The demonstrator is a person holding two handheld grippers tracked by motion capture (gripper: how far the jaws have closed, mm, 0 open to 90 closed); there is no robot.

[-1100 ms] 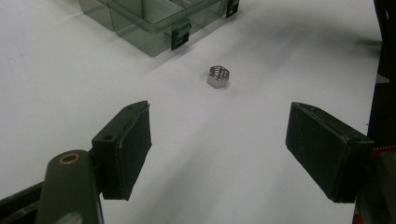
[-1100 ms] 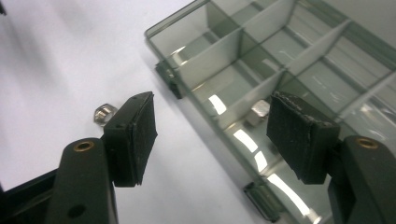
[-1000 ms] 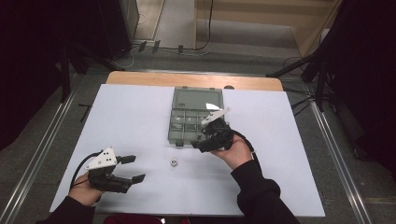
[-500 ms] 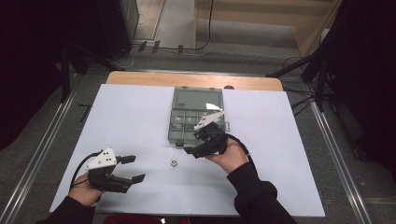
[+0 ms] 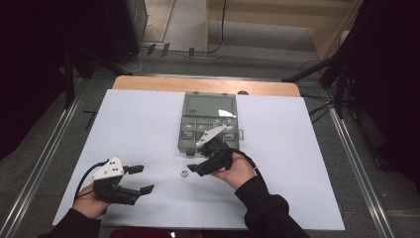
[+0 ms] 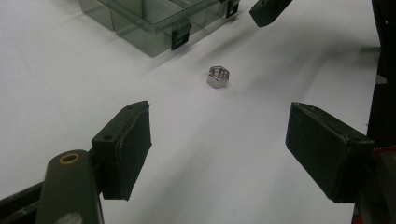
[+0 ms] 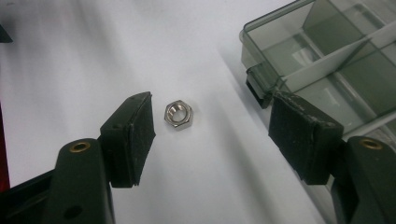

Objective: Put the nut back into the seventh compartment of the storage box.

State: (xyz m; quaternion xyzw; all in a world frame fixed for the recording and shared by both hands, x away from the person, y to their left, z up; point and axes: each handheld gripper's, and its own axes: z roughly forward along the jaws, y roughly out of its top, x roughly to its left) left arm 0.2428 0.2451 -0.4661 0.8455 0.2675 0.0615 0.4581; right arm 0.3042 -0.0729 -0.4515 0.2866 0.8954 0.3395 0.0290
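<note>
A small steel hex nut (image 5: 183, 173) (image 6: 218, 76) (image 7: 178, 113) lies flat on the white table sheet (image 5: 138, 129), just in front of a clear grey compartment box (image 5: 208, 121) with its lid open. My right gripper (image 5: 194, 164) (image 7: 212, 135) hovers open beside the nut, which sits near its left pad (image 7: 135, 137), untouched. My left gripper (image 5: 141, 179) (image 6: 233, 149) stays open near the front left of the sheet, well short of the nut, nothing between its pads.
The box's near corner and latch (image 7: 259, 86) sit close to my right gripper's right pad. Bare white sheet surrounds the nut on the left and front. A wooden table edge (image 5: 205, 85) runs behind the box; metal rails flank the table.
My right gripper has moved left and toward the front, away from over the box, down beside the nut. The left gripper has stayed where it was.
</note>
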